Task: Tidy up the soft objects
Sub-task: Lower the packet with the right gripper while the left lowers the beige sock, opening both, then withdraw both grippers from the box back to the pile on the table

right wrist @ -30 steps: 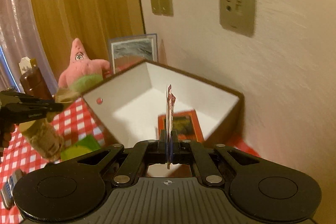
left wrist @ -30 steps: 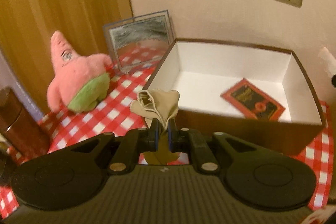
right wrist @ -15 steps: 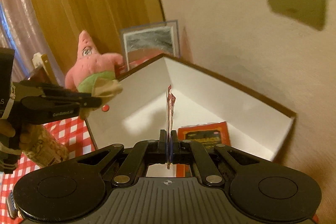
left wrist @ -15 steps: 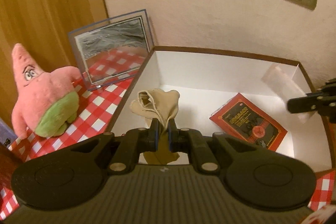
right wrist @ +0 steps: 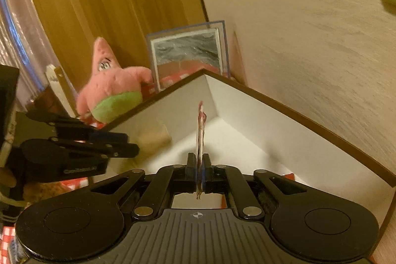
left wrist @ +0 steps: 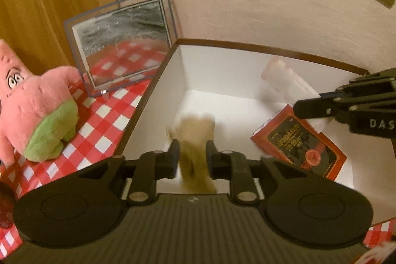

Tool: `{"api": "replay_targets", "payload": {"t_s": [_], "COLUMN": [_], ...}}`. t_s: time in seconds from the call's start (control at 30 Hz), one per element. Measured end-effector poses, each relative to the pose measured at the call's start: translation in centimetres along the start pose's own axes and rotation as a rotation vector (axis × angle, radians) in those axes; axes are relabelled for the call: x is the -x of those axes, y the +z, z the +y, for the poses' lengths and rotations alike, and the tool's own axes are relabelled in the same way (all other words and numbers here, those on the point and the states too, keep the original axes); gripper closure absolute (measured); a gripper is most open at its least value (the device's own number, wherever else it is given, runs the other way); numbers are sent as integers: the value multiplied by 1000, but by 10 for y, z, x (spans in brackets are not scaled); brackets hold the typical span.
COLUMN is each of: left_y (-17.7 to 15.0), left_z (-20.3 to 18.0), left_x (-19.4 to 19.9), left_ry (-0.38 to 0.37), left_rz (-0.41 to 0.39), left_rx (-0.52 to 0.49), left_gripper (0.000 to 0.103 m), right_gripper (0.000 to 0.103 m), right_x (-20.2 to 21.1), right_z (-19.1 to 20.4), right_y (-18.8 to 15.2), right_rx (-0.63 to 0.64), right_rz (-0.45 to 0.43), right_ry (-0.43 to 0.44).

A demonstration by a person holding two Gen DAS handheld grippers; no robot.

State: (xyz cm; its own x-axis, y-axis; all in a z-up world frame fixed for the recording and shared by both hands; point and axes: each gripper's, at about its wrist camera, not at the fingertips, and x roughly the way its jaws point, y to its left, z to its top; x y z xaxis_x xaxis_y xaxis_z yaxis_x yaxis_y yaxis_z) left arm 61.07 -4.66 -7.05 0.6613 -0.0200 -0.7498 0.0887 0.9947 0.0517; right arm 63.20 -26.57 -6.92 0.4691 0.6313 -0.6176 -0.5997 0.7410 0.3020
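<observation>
Red-and-white checked tablecloth (left wrist: pixel 109 113) against a cream wall, with a wood panel to the left. White-lined box with brown rim (left wrist: pixel 247 47) set by the wall. Left gripper (left wrist: pixel 191 155) over the box's left end, jaws parted with a clear gap on each side of a beige cloth bundle (left wrist: pixel 195 142); bundle blurred, soft and crumpled, long axis roughly up-down, broad top edge toward the wall, lower end running under the gripper body. Whether the pads touch the bundle cannot be told. Right gripper (right wrist: pixel 199 166) closed tight on a thin clear packet (right wrist: pixel 200 128), seen edge-on in the right wrist view as an upright sliver with a reddish top edge.

Left wrist view only: the packet's flat translucent face (left wrist: pixel 289 81), slanting up toward the box's far wall, and a red-and-black sachet (left wrist: pixel 299 145) lying flat on the box floor beneath it. Right wrist view only: the bundle (right wrist: pixel 154 137) against the box's inner left wall, beside the left fingertips. Both views: pink star plush with green shorts (left wrist: pixel 42 110) on the tablecloth outside the box, and a clear-framed picture (left wrist: pixel 121 41) leaning near the wall.
</observation>
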Motion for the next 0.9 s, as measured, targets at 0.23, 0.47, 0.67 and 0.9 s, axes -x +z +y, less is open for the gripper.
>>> {"api": "replay_targets", "payload": {"t_s": [0.23,0.47,0.67,0.9], "left_y": [-6,-10,-14,-26], "left_z": [2,0,-6,-11], "left_x": [6,26,54,95], "left_ry": [17,-7,-23,-31], "left_rz": [13,-5,-37,-84], "left_rx": [2,35,42,60], "left_gripper": [62,60,57,56], "right_gripper": [50,49,46,43], "right_x": [2,25,52,86], "right_z": [-2,-5,-3,9], "right_y": [-6,-14,-18,-25], "right_rx": [1,-54,-98,-108], "right_rz": [28,23,-11,-42], "right_ry": [-25,-20,-33,-82]}}
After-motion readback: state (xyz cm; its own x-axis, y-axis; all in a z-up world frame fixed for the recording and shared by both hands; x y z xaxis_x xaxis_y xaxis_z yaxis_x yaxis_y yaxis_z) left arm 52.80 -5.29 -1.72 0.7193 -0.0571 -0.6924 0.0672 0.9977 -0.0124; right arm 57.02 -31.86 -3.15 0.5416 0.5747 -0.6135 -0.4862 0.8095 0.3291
